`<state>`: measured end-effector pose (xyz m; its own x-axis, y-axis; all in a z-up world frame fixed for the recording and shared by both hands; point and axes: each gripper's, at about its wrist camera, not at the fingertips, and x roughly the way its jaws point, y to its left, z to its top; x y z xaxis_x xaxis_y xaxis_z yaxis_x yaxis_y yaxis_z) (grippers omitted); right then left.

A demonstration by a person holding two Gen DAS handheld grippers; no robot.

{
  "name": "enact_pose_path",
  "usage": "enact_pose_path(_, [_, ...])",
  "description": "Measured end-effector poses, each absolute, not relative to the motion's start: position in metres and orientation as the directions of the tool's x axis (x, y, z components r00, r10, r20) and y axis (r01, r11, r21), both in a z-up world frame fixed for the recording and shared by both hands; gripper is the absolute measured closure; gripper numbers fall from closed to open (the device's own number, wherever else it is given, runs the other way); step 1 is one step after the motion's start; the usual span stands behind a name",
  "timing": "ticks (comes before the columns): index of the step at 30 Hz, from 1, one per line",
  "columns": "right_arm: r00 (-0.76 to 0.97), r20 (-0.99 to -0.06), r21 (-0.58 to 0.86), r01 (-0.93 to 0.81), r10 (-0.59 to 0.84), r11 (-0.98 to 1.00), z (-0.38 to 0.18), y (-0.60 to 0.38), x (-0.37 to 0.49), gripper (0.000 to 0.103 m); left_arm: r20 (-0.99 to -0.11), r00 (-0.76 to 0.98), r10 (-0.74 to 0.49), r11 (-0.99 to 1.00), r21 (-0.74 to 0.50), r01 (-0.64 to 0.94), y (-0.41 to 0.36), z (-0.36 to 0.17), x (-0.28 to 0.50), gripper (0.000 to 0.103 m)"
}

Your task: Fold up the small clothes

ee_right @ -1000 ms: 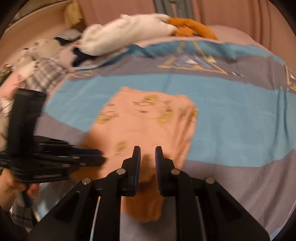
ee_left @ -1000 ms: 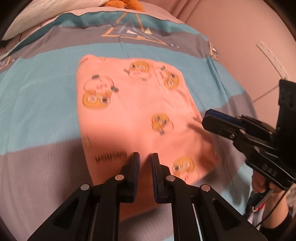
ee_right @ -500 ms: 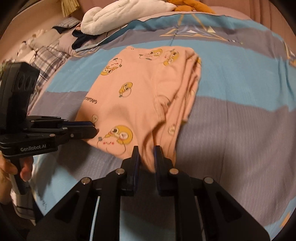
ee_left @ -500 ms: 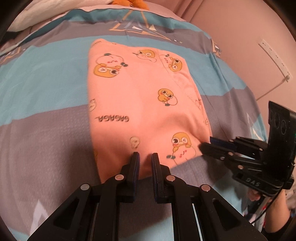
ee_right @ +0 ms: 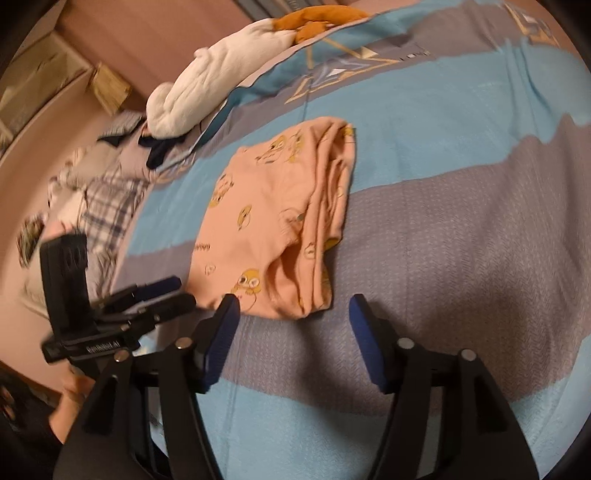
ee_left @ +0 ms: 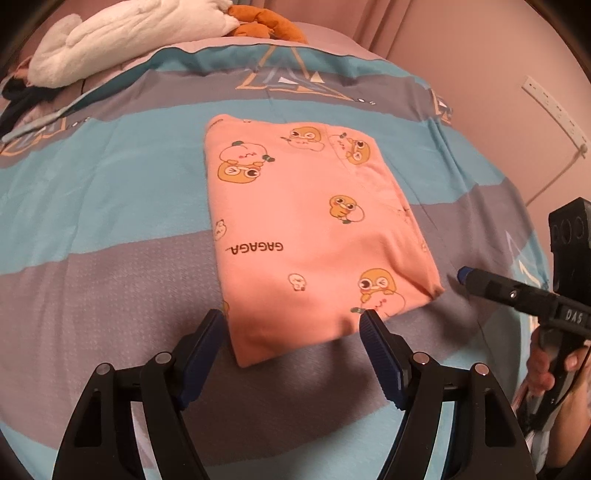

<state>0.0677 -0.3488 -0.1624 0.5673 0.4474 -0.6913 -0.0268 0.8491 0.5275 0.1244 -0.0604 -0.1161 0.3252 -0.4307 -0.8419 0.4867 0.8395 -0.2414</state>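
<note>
A pink garment [ee_left: 310,236] with yellow duck prints and the word GAGAGA lies folded into a rectangle on the striped bedspread [ee_left: 110,206]. It also shows in the right wrist view [ee_right: 280,221], with layered folded edges on its right side. My left gripper [ee_left: 293,325] is open and empty, its jaws wide apart just short of the garment's near edge. My right gripper [ee_right: 293,306] is open and empty, also just short of the near edge. The right gripper shows at the right of the left wrist view [ee_left: 517,291]; the left gripper shows at the left of the right wrist view [ee_right: 122,306].
A white plush toy [ee_left: 122,37] and an orange one [ee_left: 266,26] lie at the head of the bed. A pile of clothes, including a plaid one [ee_right: 107,199], lies at the bed's left side. A wall with a socket strip [ee_left: 554,107] stands to the right.
Both grippers have opened, let go of the garment and drawn back from it. The garment now lies flat and folded on the bed.
</note>
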Motion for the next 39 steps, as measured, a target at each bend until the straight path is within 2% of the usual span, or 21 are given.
enact_pose_path(9, [0.543,-0.684,0.596,0.032,0.487,0.802,-0.176,-0.359,0.088,0.025,-0.838,0.288,-0.464,0.841,-0.314,0.441,-0.053,-0.127,0.146,0.019])
enact_pose_path(11, [0.539,-0.68,0.608,0.037,0.496,0.793,-0.179,-0.36,0.093,0.024,-0.83,0.259,-0.494,0.832,-0.364,0.419,-0.05,-0.131,0.155,0.018])
enact_pose_path(16, [0.536,-0.659,0.643,0.037,0.528,0.765,-0.182,-0.36,0.108,0.024,-0.766,0.184,-0.615,0.771,-0.536,0.345,-0.044,-0.14,0.176,0.002])
enact_pose_path(19, [0.532,-0.649,0.662,0.04,0.545,0.749,-0.185,-0.362,0.116,0.024,-0.727,0.163,-0.667,0.734,-0.604,0.309,-0.041,-0.143,0.189,0.002])
enact_pose_path(25, [0.528,-0.613,0.711,0.043,0.588,0.702,-0.189,-0.364,0.139,0.024,-0.69,0.149,-0.708,0.7,-0.657,0.281,-0.043,-0.146,0.211,0.002])
enact_pose_path(39, [0.541,-0.577,0.745,0.042,0.611,0.666,-0.192,-0.359,0.192,0.025,-0.667,0.164,-0.727,0.682,-0.674,0.283,-0.06,-0.152,0.246,0.002])
